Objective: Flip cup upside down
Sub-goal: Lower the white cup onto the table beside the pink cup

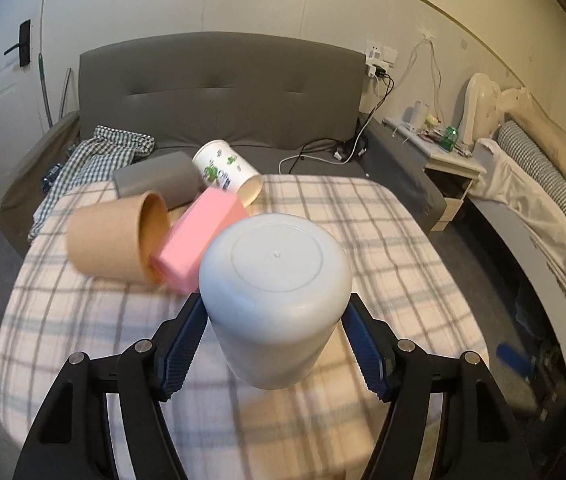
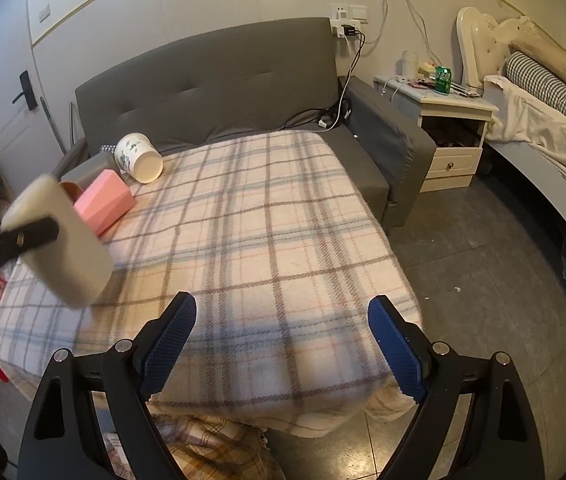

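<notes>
Left wrist view: we are holding the grey cup [image 1: 279,304] in our left claw [image 1: 277,340], the blue pads [image 1: 183,344] pressing on both of its sides. Its closed base is facing up and away from us, and its mouth is pointing down toward the plaid blanket [image 1: 383,240] on the counter. From the right wrist view, the cup [image 2: 59,240] is hanging tilted above the near left part of the blanket [image 2: 263,220], not yet touching it as far as we can judge. Our right claw [image 2: 283,344] is standing wide and gripping nothing, near the blanket's near edge.

We are judging the turn itself as mostly done; what is left is lowering the cup mouth-down onto the blanket and letting go. Farther left, a brown cup [image 1: 117,236], a pink box [image 1: 199,236] and a white printed cup [image 1: 227,170] are lying close together, so we are needing to set down clear of them.
</notes>
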The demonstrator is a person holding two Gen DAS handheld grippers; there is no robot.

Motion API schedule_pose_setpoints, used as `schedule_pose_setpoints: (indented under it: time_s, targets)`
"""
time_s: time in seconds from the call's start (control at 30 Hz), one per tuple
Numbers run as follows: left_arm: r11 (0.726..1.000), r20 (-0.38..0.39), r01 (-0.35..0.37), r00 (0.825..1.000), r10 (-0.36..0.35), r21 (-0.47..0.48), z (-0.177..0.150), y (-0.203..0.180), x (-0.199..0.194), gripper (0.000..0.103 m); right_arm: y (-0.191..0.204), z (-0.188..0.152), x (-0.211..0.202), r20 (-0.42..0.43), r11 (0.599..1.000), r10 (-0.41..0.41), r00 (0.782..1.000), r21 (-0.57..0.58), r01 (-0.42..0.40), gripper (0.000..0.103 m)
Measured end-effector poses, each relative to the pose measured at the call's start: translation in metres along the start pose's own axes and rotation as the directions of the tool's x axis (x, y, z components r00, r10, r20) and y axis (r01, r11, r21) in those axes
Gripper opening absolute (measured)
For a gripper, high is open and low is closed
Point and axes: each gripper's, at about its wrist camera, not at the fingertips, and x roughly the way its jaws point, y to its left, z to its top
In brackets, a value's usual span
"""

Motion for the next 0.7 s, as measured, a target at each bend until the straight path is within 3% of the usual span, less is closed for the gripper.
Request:
schedule_pose_setpoints:
  time_s: [0.17,0.33,0.5,0.7]
  targets:
    - [1.0,0.021,0.008,1.0,-0.008,0.022,0.017,-0.003,0.03,0.071,0.004,-0.002,0.019,-0.023,1.0,-0.005,1.0,-0.013,0.005,0.088]
    - [0.999,-0.006,0.014,1.0,-0.013,0.03,0.01,-0.002,0.053,0.071,0.008,0.001,0.034,-0.016,1.0,0.005,1.0,-0.017,-0.006,0.088]
    - [0.993,0.023,-0.004,1.0,0.001,0.115,0.001,-0.012,0.049,0.071,0.012,0.004,0.047,-0.027,1.0,0.012,1.0,-0.015,-0.013,0.088]
    - [0.995,0.016,-0.006,1.0,0.005,0.103,0.0,-0.011,0.041,0.073,0.018,0.006,0.045,-0.027,0.999,0.013,1.0,-0.031,-0.014,0.088]
